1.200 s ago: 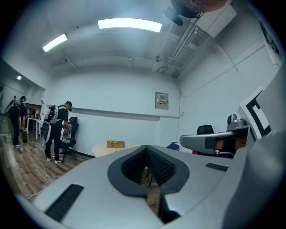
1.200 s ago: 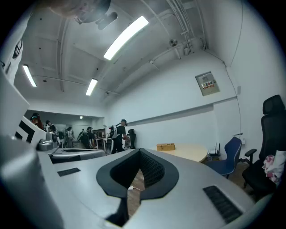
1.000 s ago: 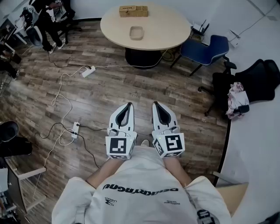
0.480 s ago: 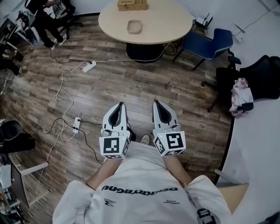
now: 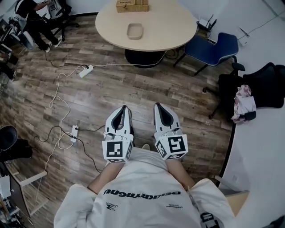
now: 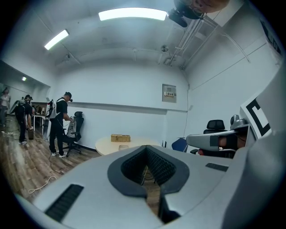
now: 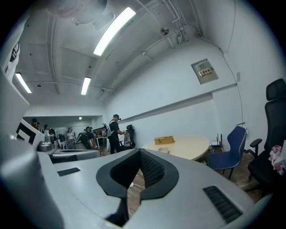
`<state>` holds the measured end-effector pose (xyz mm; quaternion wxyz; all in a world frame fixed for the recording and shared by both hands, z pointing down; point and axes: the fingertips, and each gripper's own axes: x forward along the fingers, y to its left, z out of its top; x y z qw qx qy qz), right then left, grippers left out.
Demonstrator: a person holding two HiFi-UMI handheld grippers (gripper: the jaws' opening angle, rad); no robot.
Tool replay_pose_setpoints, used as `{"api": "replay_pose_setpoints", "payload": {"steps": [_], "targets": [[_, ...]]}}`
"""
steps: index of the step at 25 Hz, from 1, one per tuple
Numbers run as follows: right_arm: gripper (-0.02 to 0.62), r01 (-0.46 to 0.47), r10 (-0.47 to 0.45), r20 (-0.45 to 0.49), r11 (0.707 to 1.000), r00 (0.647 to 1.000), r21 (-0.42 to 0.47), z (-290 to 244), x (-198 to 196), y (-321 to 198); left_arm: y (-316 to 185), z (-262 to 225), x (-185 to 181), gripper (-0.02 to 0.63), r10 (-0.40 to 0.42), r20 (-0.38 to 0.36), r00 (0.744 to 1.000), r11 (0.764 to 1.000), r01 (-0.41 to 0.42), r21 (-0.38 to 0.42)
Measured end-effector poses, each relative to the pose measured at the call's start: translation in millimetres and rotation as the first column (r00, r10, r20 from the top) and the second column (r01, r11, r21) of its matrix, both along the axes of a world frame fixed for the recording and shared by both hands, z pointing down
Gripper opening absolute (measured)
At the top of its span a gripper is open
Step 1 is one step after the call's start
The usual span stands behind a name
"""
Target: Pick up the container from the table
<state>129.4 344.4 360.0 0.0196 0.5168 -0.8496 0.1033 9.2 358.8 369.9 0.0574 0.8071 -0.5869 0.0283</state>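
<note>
A small beige container (image 5: 135,30) sits on the round pale table (image 5: 171,39) far ahead, at the top of the head view. Both grippers hang close to my body over the wood floor, well short of the table. My left gripper (image 5: 123,108) and right gripper (image 5: 159,105) point forward side by side, each shut with nothing between the jaws. In the left gripper view the container (image 6: 123,146) shows small on the table (image 6: 136,144) beyond the left gripper (image 6: 146,148). In the right gripper view the container (image 7: 163,150) lies past the right gripper (image 7: 139,151).
A wooden box (image 5: 132,5) stands at the table's far edge. A blue chair (image 5: 213,48) is right of the table and a black chair (image 5: 262,82) holds a cloth (image 5: 242,100). Power strips (image 5: 86,71) and cables lie on the floor at left. People (image 5: 31,18) stand far left.
My left gripper has shifted a little to the left, away from the right one. The table has slid slightly up and left in the head view. Both grippers stay shut.
</note>
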Motion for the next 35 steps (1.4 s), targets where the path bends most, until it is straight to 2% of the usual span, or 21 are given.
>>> {"api": "replay_pose_setpoints", "payload": {"steps": [7, 17, 24, 29, 35], "targets": [[0.032, -0.015, 0.015, -0.019, 1.0, 1.0, 0.001, -9.9, -34.5, -106.9, -109.4, -10.9, -18.9, 0.015, 0.057, -0.008, 0.998, 0.998, -0.057, 0.011], [0.032, -0.069, 0.069, -0.03, 0.998, 0.997, -0.008, -25.1, -90.7, -242.5, -252.0, -25.4, -68.1, 0.015, 0.142, 0.001, 0.99, 0.99, -0.142, 0.002], [0.032, -0.112, 0.111, -0.031, 0.994, 0.993, -0.015, -25.8, -110.7, -301.5, -314.5, -23.5, -80.1, 0.015, 0.193, -0.002, 0.981, 0.981, -0.193, 0.006], [0.032, -0.14, 0.139, -0.04, 0.989, 0.99, -0.04, -20.5, -109.1, -335.0, -346.5, -22.3, -75.8, 0.015, 0.22, 0.003, 0.976, 0.976, -0.22, -0.004], [0.032, -0.152, 0.148, -0.047, 0.985, 0.988, -0.085, 5.2, -94.3, -373.3, -388.1, -0.3, -67.8, 0.015, 0.191, -0.038, 0.981, 0.98, -0.193, -0.043]]}}
